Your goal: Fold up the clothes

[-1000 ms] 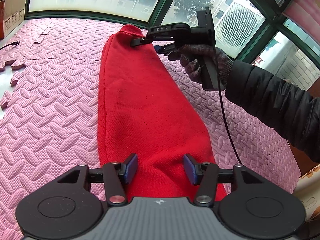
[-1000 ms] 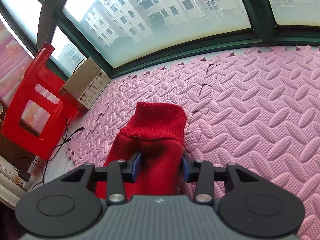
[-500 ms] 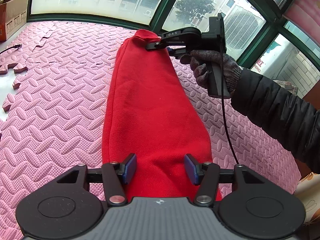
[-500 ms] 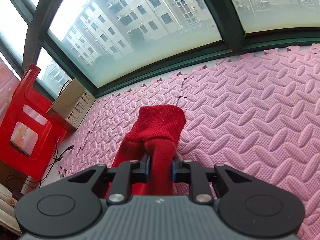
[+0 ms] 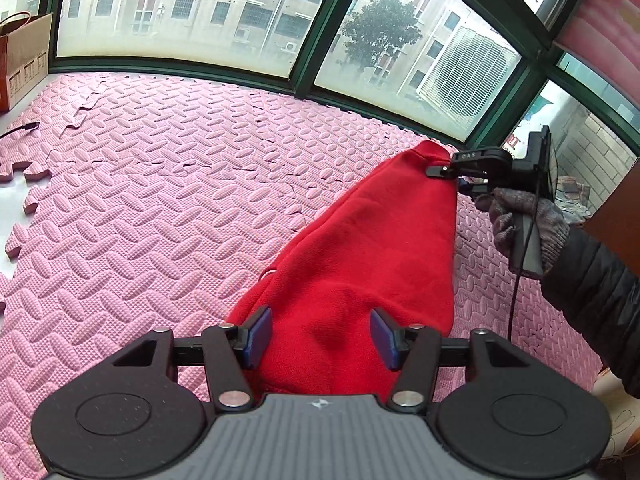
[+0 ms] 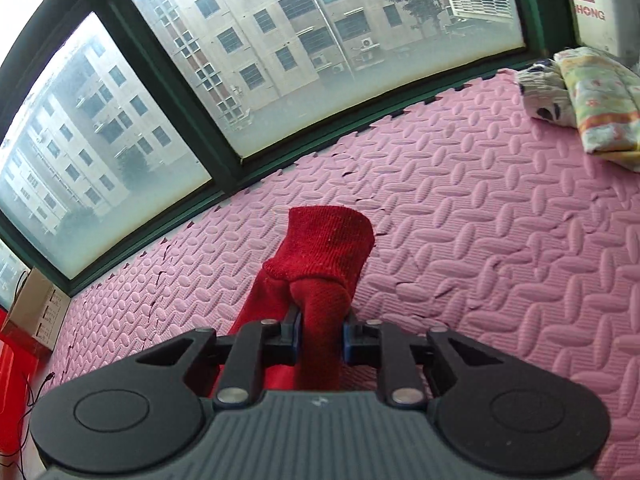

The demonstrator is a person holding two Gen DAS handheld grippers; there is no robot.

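While the red garment (image 5: 360,272) lies stretched across the pink foam mat (image 5: 160,208), we have it by its two ends. It runs from the near edge of the left wrist view away to the far right, narrowing toward a ribbed cuff (image 6: 328,240). Just behind that cuff our right gripper (image 6: 320,332) is clamped on a bunched ridge of the cloth, its blue pads pressed in from both sides, and the far end looks raised off the mat. Our left gripper (image 5: 320,336) stands wide over the near, broader end. The cloth lies between its fingers, and neither pad seems to squeeze it.

The garment is a long narrow strip now. That would fit a lengthwise fold already laid, or a sleeve or leg simply pulled straight, and we cannot tell which.

The risk, as we judge it, lies in the uneven hold. If the right gripper carries the cuff toward us while the near end sits loose, the whole piece may slide over the mat instead of doubling over. The thick knit could also slip out of a pinch that only catches a ridge.

Far right on the mat lie patterned bundles of cloth (image 6: 580,96), well apart. A cardboard box (image 5: 24,60) stands at the far left by the window (image 5: 180,12).
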